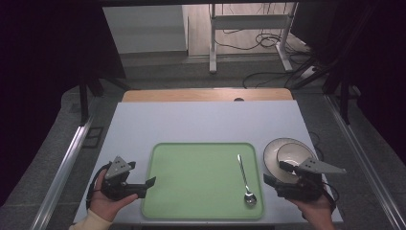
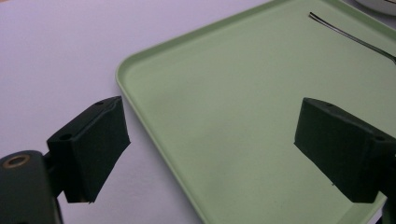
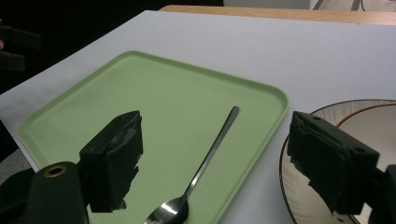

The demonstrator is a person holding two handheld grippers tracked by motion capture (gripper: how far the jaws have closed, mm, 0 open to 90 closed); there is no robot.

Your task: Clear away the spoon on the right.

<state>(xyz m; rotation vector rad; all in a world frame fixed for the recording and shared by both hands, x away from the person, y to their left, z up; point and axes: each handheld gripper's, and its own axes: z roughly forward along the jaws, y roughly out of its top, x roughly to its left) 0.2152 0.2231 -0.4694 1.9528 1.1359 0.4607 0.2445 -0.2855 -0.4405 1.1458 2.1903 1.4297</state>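
Spoon on the green tray — thin, stiff, slippery steel — is best pinched mid-handle; left gripper and right gripper are both held apart, empty.

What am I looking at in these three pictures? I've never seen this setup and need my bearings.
A person at a white table holds a two-jaw tool in each hand. The high view looks down from above: left gripper, right gripper. The other two pictures come from cameras riding on those grippers; the black blocks are their jaws. A green tray carries a spoon. Right of the tray, a bowl sits on a plate. Both grippers are open and hold nothing.
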